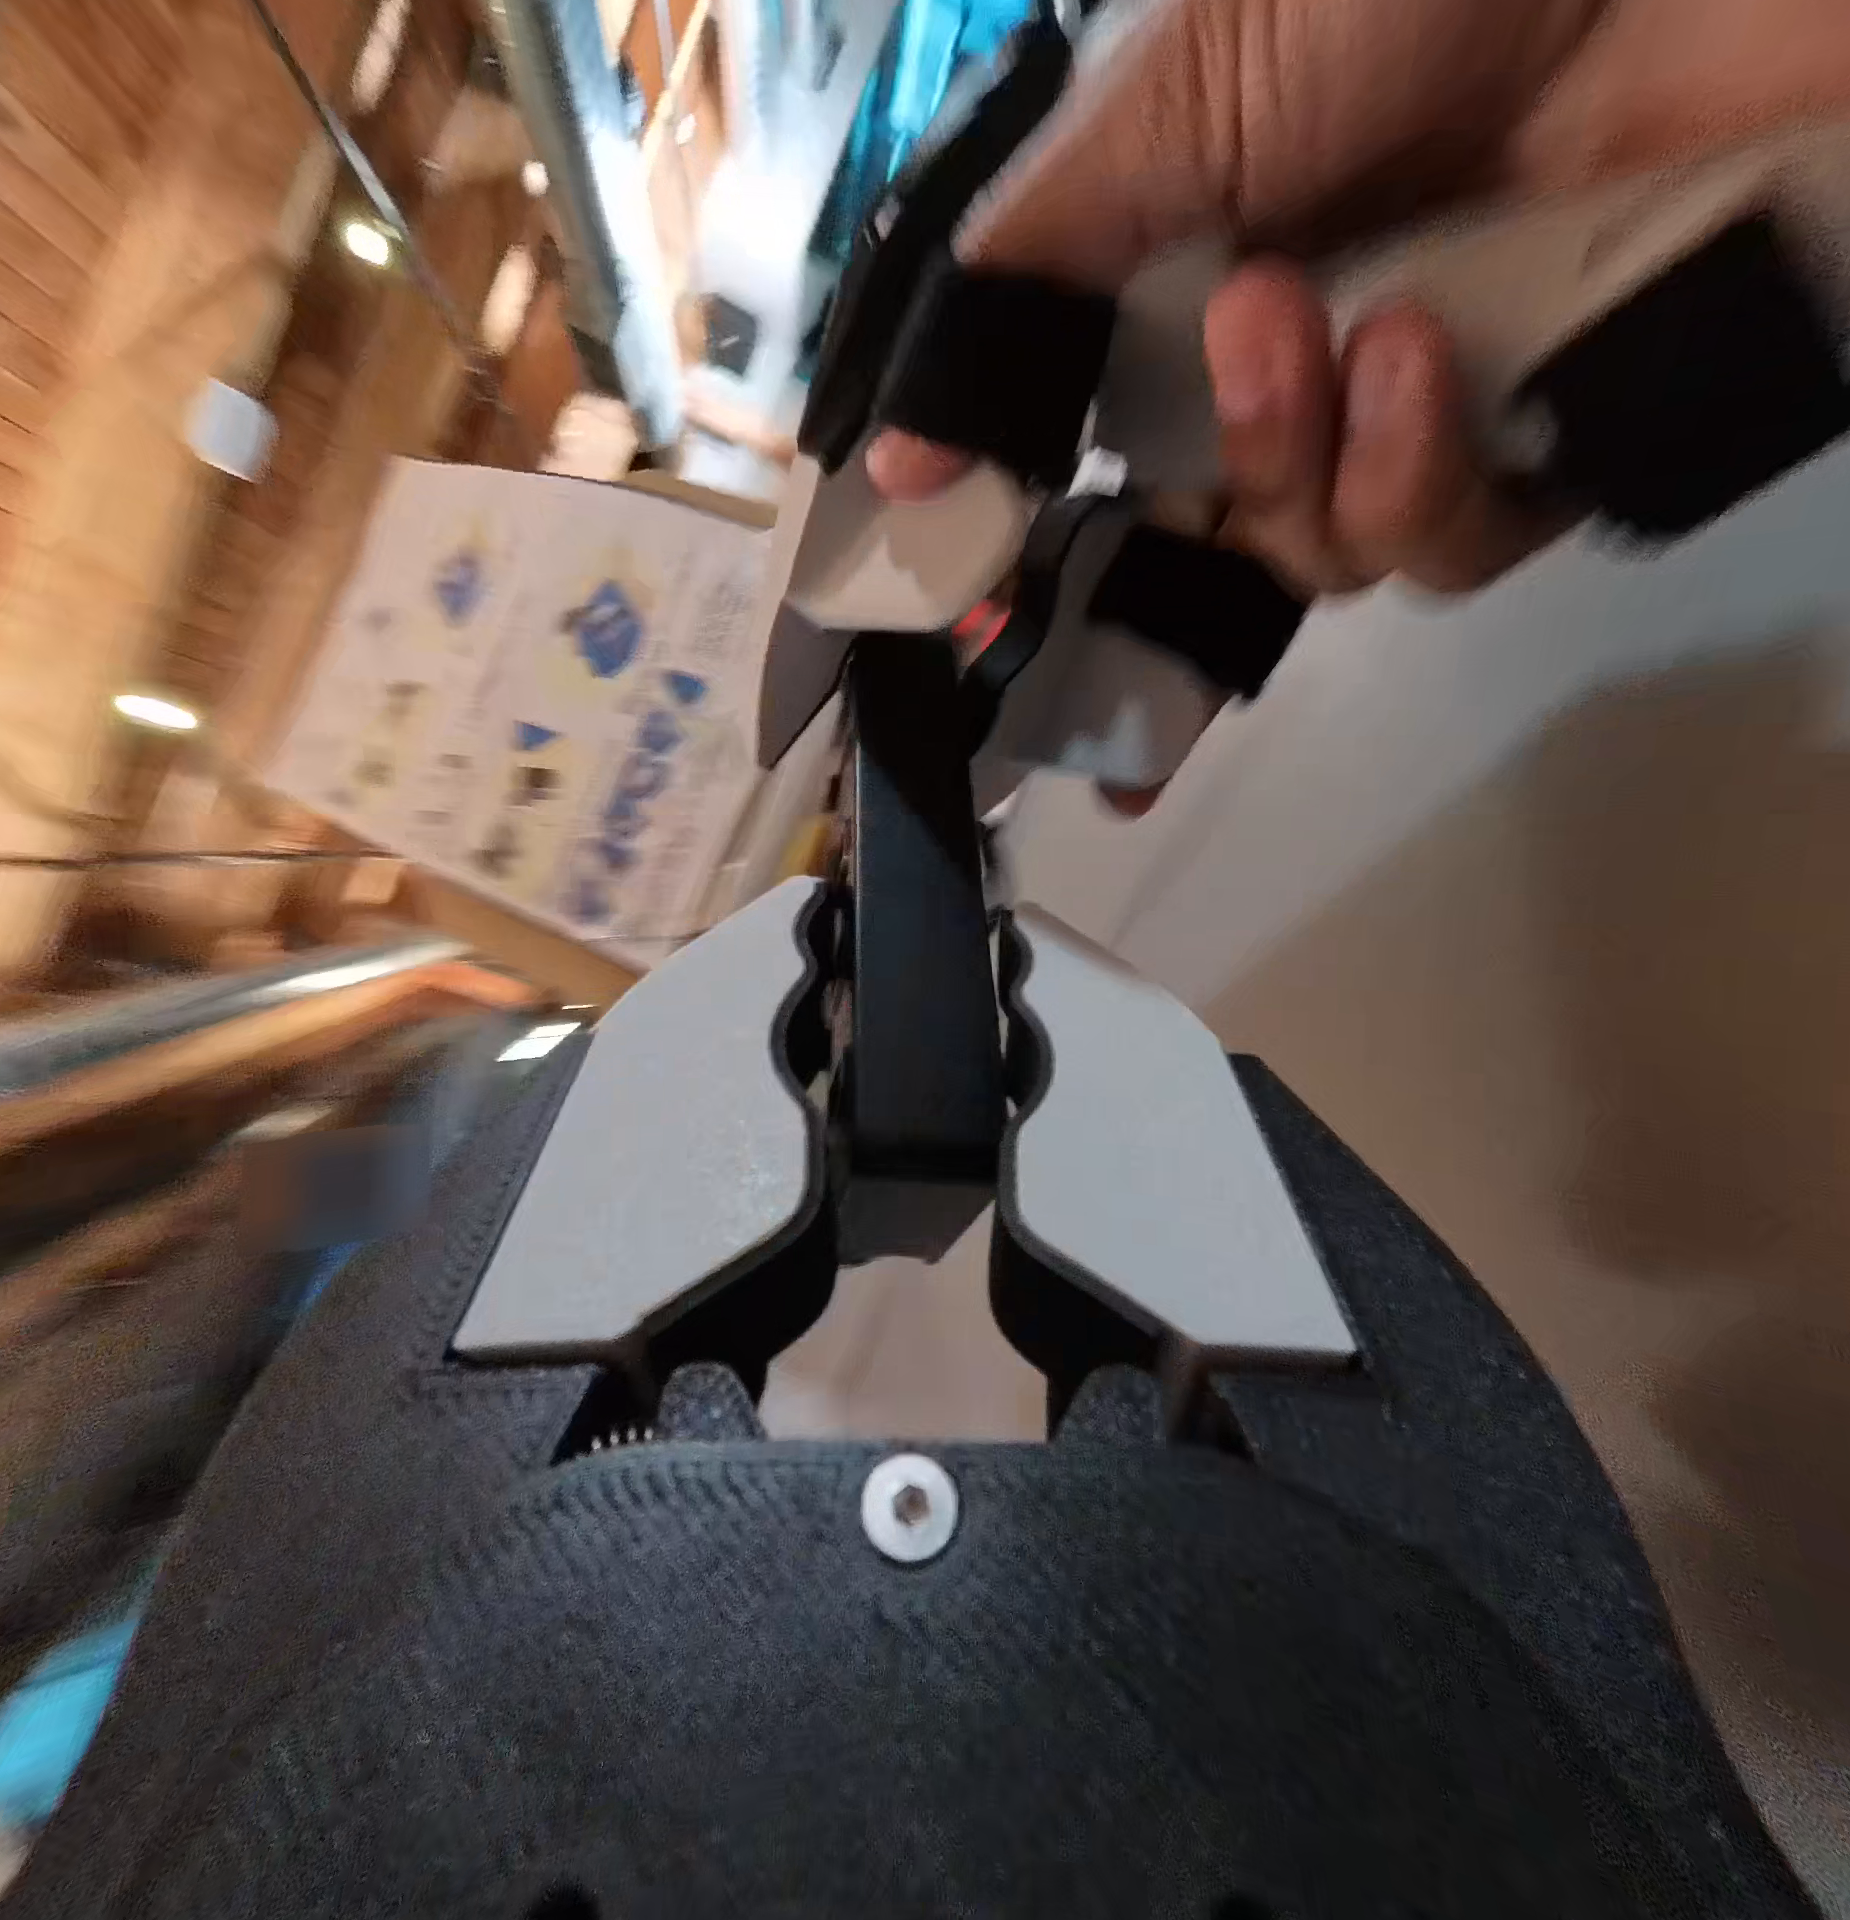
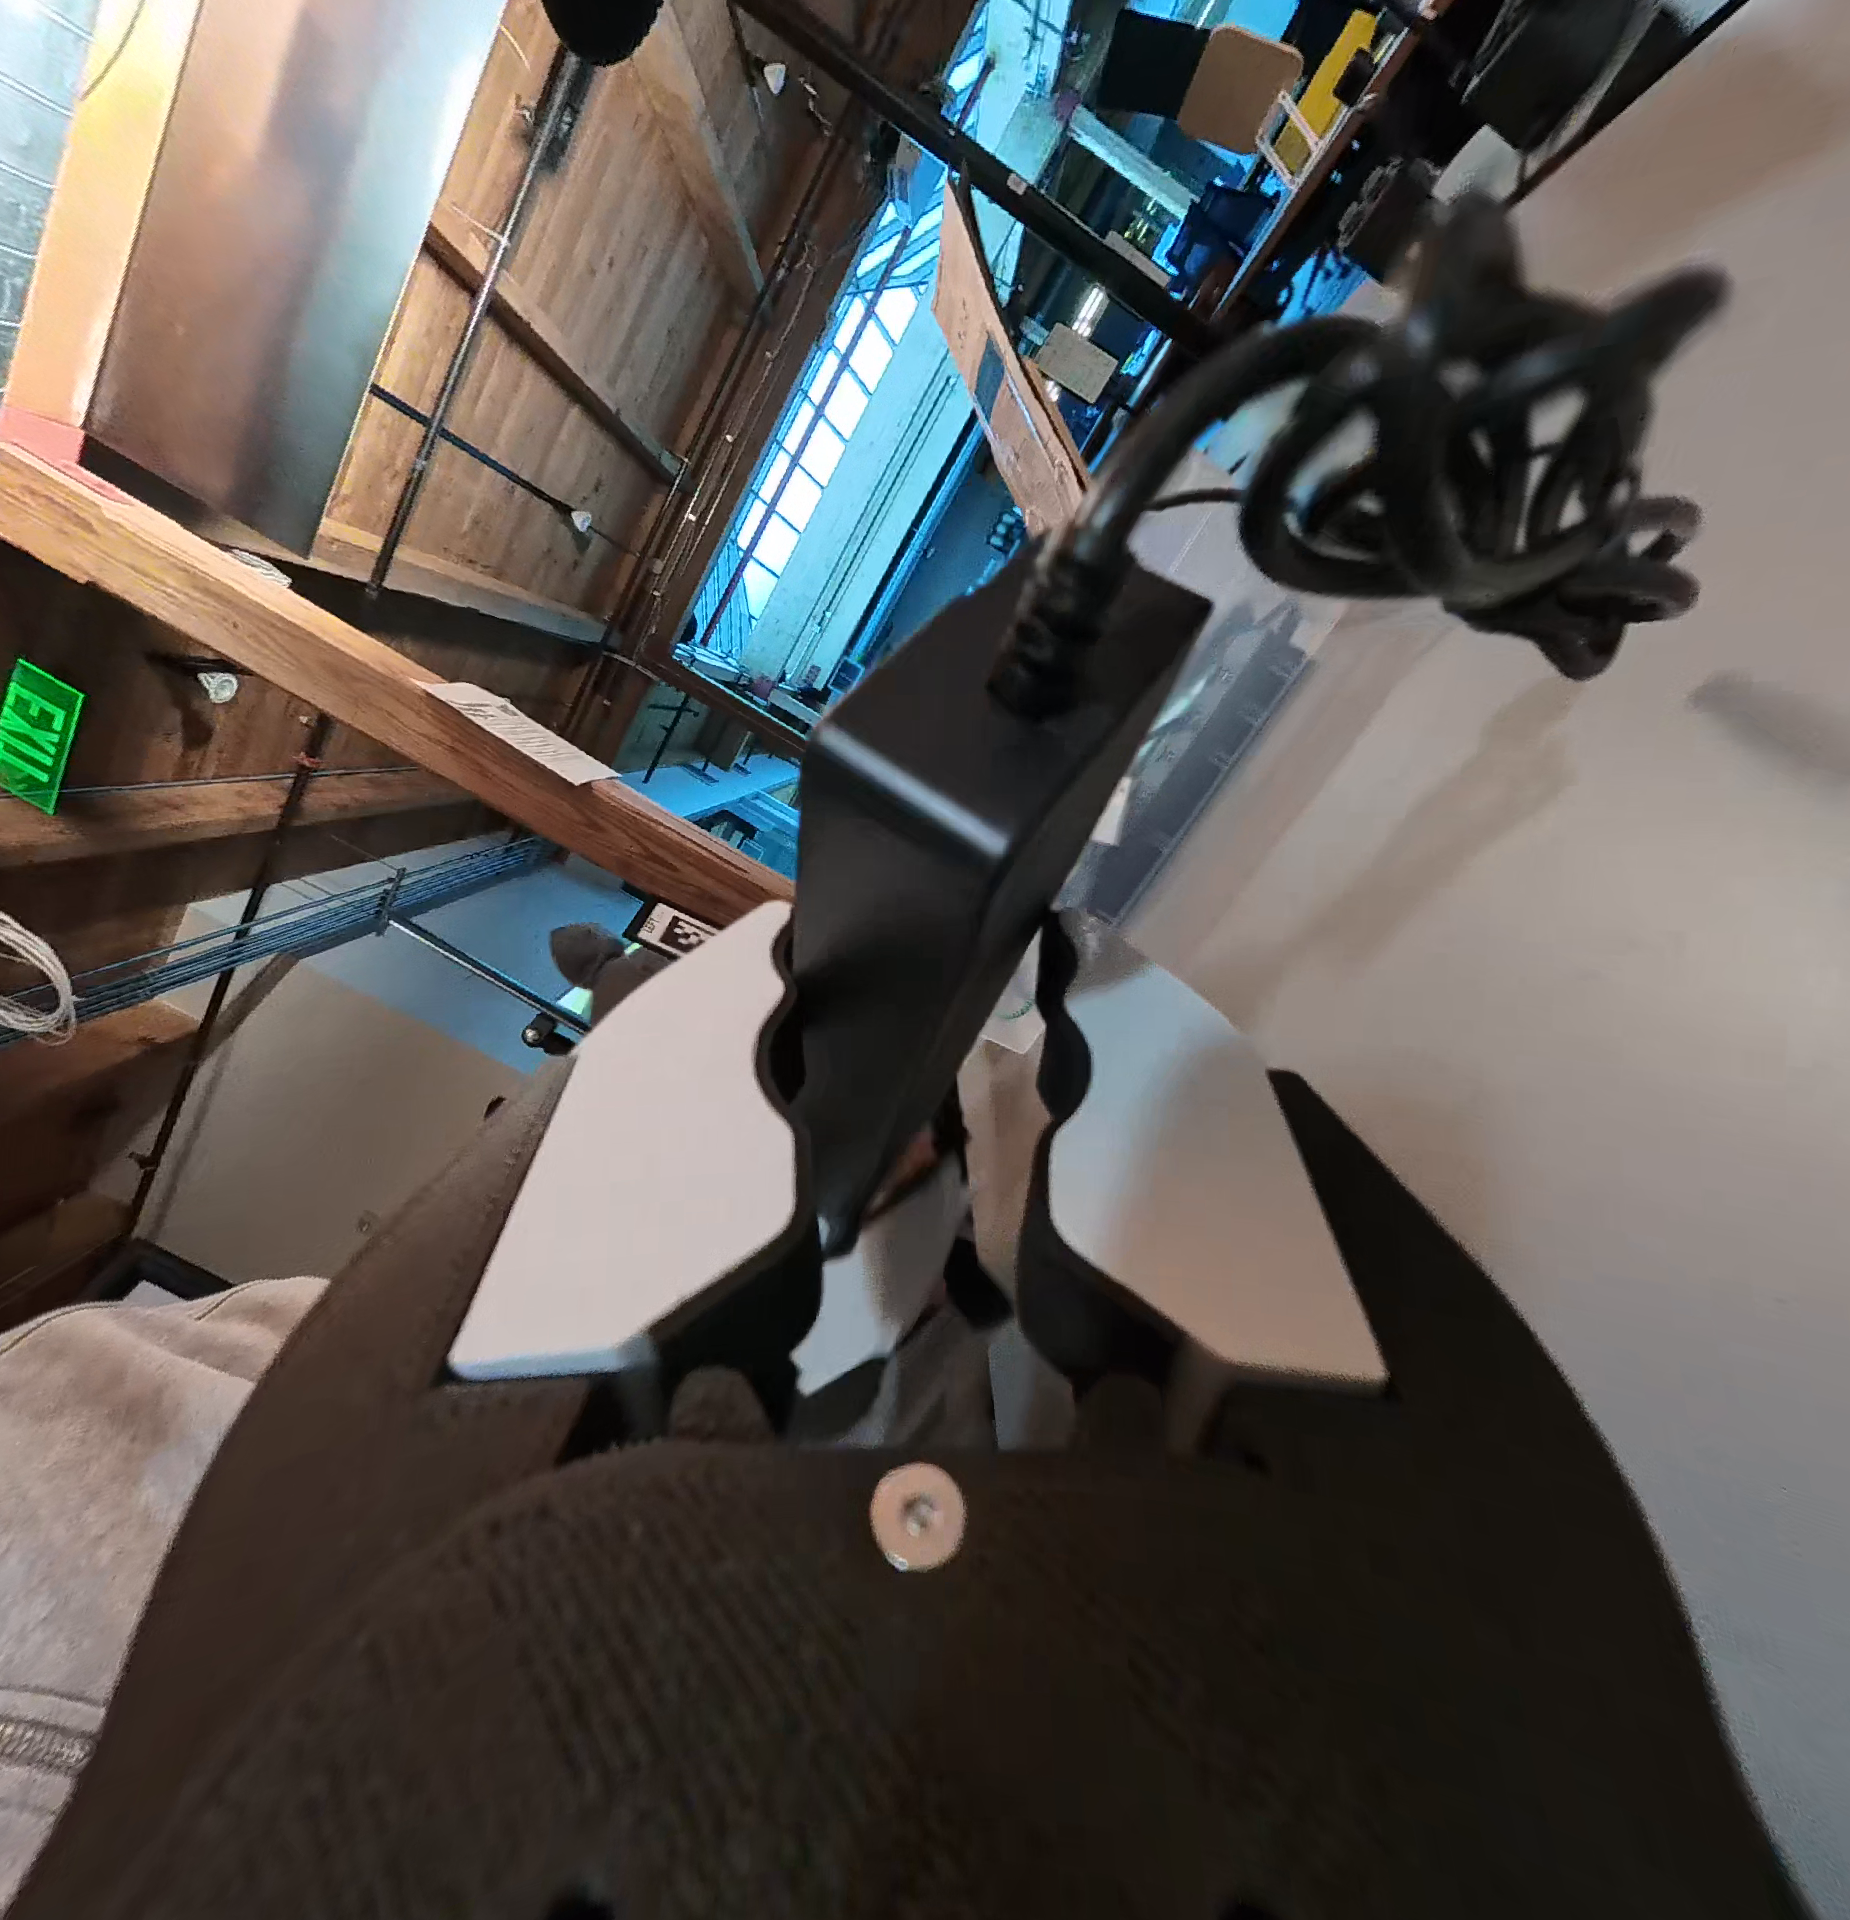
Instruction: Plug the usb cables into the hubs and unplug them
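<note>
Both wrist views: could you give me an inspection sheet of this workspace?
Surface: pale table, mostly bare.
Job's things: black hub clamped by both grippers; no separate USB cable made out.
Clutter: printed cardboard box, blurred.
Grippers: left gripper and right gripper each shut on the hub; a hand holds the right one.
Cables: hub's black lead ends in a tangled bundle.
Surroundings: wooden beams, window, shelving.

Left wrist view: heavy motion smear on everything beyond my left gripper [image 1: 916,1049]; my hand [image 1: 1347,312] is blurred too. Warm ceiling lamps [image 1: 365,241] flare white. Right wrist view: sharper, cold blue daylight through the window [image 2: 838,416]; cable bundle [image 2: 1492,468] soft. Fisheye bending at both frames' edges.
</note>
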The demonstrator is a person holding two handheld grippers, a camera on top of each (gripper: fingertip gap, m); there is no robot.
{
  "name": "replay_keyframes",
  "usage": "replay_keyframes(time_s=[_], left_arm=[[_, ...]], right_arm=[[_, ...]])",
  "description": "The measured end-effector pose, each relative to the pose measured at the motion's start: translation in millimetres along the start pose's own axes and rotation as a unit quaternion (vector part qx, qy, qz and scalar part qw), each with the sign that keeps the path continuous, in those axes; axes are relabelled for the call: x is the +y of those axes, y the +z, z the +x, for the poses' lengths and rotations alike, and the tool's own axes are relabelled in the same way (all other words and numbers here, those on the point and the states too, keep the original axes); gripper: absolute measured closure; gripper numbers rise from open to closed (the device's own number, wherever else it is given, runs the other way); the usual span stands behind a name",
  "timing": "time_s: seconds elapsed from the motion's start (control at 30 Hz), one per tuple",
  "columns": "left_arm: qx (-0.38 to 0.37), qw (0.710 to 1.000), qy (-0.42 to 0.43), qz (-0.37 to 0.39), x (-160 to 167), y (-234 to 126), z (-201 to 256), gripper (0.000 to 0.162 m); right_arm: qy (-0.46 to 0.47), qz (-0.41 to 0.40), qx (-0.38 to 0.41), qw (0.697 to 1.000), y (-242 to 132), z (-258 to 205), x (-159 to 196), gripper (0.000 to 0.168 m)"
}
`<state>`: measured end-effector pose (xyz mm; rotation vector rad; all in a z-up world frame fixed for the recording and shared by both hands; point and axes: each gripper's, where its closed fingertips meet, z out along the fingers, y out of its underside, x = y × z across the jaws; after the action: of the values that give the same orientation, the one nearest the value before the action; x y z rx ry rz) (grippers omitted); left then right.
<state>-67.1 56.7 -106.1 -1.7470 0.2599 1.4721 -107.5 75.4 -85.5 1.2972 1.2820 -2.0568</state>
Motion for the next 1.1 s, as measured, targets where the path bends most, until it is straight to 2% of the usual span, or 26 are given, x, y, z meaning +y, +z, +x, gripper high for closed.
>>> replay_keyframes(time_s=[0.03,0.07,0.17,0.23,0.3,0.37,0.5,0.53,0.6,0.7,0.77,0.93,1.1], left_arm=[[0.038,0.996,-0.074,0.023,-5.5,-1.7,6.7,0.122],[0.066,0.986,-0.149,0.042,-10.8,-3.5,8.6,0.114],[0.112,0.938,-0.321,0.061,-13.2,-3.6,-1.4,0.094],[0.119,0.903,-0.407,0.066,-6.4,-2.6,-12.7,0.089],[0.15,0.855,-0.492,0.067,0.1,-1.7,-15.1,0.091],[0.225,0.777,-0.585,0.057,0.5,-1.0,-4.5,0.088],[0.339,0.572,-0.746,0.038,-4.9,-0.7,6.4,0.068],[0.355,0.537,-0.764,0.043,-6.9,-2.2,5.7,0.068],[0.391,0.491,-0.777,0.055,-13.0,-7.3,6.8,0.075],[0.442,0.445,-0.775,0.072,-26.1,-16.3,10.8,0.09],[0.458,0.427,-0.776,0.08,-31.9,-19.4,12.6,0.104],[0.463,0.422,-0.775,0.081,-33.3,-19.6,16.2,0.135],[0.458,0.443,-0.767,0.07,-31.0,-17.9,20.2,0.136]], right_arm=[[0.0,-0.002,-0.003,1.0,-0.9,0.5,-1.0,0.127],[-0.002,-0.001,0.0,1.0,-2.9,2.3,-3.7,0.138],[-0.018,0.003,-0.005,1.0,-11.5,3.9,-16.3,0.141],[-0.038,-0.013,-0.006,0.999,-16.4,3.6,-21.7,0.142],[-0.065,-0.043,0.003,0.997,-18.9,5.3,-22.0,0.142],[-0.089,-0.076,0.006,0.993,-18.8,5.1,-17.1,0.141],[-0.083,-0.12,-0.037,0.989,-14.3,-5.8,-3.4,0.142],[-0.074,-0.119,-0.052,0.989,-13.1,-9.2,-2.2,0.142],[-0.057,-0.122,-0.079,0.988,-11.5,-15.1,0.4,0.142],[-0.048,-0.129,-0.098,0.986,-10.1,-20.4,4.7,0.142],[-0.044,-0.132,-0.104,0.985,-9.3,-22.3,6.8,0.142],[-0.04,-0.151,-0.103,0.982,-6.3,-23.4,16.3,0.142],[-0.051,-0.143,-0.082,0.985,-3.0,-19.5,16.3,0.142]])
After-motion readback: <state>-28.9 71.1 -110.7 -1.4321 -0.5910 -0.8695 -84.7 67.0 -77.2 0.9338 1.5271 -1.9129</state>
